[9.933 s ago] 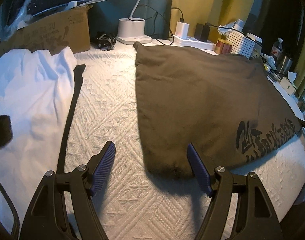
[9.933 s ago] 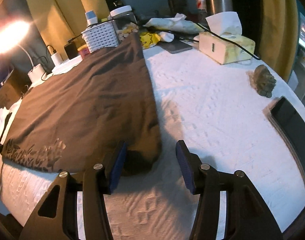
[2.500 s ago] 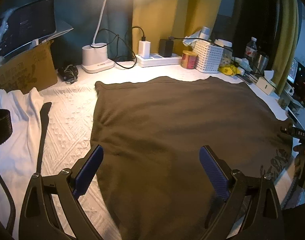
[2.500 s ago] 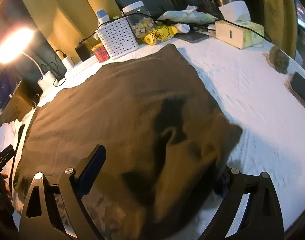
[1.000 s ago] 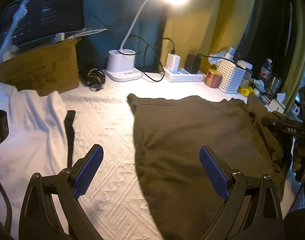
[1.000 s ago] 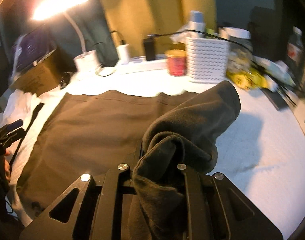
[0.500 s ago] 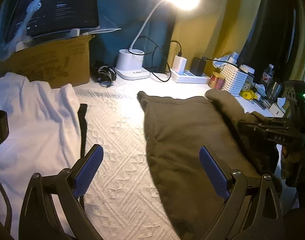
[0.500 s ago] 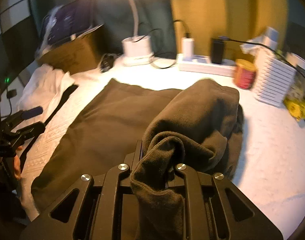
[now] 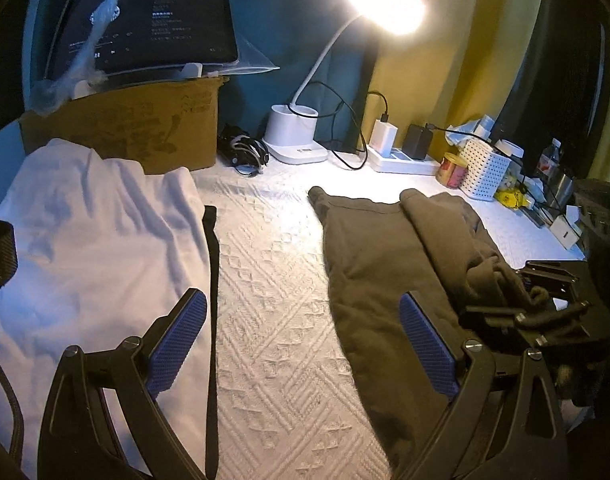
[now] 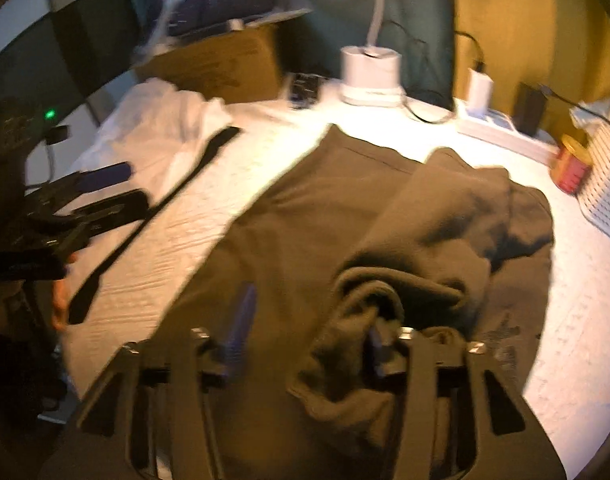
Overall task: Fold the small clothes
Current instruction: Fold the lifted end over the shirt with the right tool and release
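Note:
A dark brown garment point(image 9: 377, 248) lies on the white textured bedspread point(image 9: 265, 300), its right side folded over onto itself in a thick roll point(image 10: 445, 216). In the right wrist view my right gripper point(image 10: 309, 332) hovers over the near end of that roll. Its jaws are opening: the left pad stands free, and bunched cloth still drapes against the right finger without being pinched. That gripper also shows at the right edge of the left wrist view point(image 9: 525, 312). My left gripper point(image 9: 301, 320) is open over bare bedspread, left of the garment, with nothing between its fingers.
A white garment point(image 9: 85, 232) and a black strap point(image 9: 213, 280) lie at the left. A cardboard box point(image 9: 145, 132) with a tablet, a lamp base point(image 9: 295, 136), a power strip point(image 9: 401, 160), a red can point(image 9: 451, 164) and a white basket point(image 9: 485, 168) line the back.
My right gripper carried the brown fold leftward over the garment, and its jaws, shut on the cloth before, have now parted. The left gripper drifted slightly left, still open.

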Available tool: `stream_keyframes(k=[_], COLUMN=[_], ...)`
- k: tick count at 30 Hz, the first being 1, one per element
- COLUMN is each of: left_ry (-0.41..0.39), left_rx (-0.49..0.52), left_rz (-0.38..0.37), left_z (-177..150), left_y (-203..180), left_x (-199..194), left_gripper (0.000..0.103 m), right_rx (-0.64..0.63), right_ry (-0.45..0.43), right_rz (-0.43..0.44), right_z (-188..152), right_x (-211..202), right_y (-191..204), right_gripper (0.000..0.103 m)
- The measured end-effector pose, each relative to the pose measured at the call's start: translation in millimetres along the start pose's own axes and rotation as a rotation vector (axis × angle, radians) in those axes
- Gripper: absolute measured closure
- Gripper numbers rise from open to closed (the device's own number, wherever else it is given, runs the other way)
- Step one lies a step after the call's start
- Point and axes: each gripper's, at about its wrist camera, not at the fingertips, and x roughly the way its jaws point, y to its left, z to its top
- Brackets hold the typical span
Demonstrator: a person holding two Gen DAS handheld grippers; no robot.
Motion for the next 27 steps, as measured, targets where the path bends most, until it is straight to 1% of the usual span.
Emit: stream_keyframes(k=[3, 5, 7, 9, 12, 16, 18, 20, 21, 23, 27], left_ry=[-0.003, -0.007, -0.01, -0.017, -0.023, -0.02, -0.01, 0.006, 0.024, 0.06, 0.104], left_rx=[-0.001, -0.005, -0.006, -0.002, 0.013, 0.029, 0.034, 0.033, 0.032, 0.043, 0.109], left_rz=[-0.002, -0.005, -0.006, -0.008, -0.02, -0.04, -0.068, -0.122, -0.163, -0.234, -0.319], left_z=[-2.0, -2.8, -2.7, -2.0, -1.3, 0.0, 0.0, -2.5, -4.9, -11.8, -25.6], left_y=[-1.5, -3.3, -5.8, -10.0, -19.3, -34.6, -44.9, -56.4, -64.6, -83.0, -122.0], left_x=[-5.0, -8.7, -12.5, -16.8, -22.2, -24.2, -23.5, -22.2, -20.3, -16.0, -15.9], left_gripper=[0.007, 0.007, 0.007, 0.007, 0.007, 0.007, 0.007, 0.007, 0.007, 0.007, 0.007], right_rx=[-0.046, -0.069, -0.078, -0.071, -0.061, -0.061, -0.038, -0.008, 0.012, 0.064, 0.147], right_ry=[0.014, 0.008, 0.023, 0.023, -0.005, -0.09, -0.128, -0.162, -0.174, -0.181, -0.181], right_rz=[0.039, 0.084, 0.087, 0.083, 0.112, 0.106, 0.102, 0.067, 0.042, 0.0, -0.091], right_z=[-7.5, -14.8, -23.1, -30.2, -38.4, -48.1, -52.4, -58.8, -62.1, -71.0, -92.0], right_x=[-4.3, -6.5, -3.9, -7.3, -26.7, -72.9, -91.1, -107.8, -113.3, -120.2, -130.9], right_y=[19.0, 30.0, 36.5, 36.4, 33.8, 25.2, 16.2, 1.6, -7.5, -27.3, -63.1], right_gripper=[0.04, 0.039, 0.035, 0.035, 0.035, 0.035, 0.035, 0.035, 0.035, 0.035, 0.035])
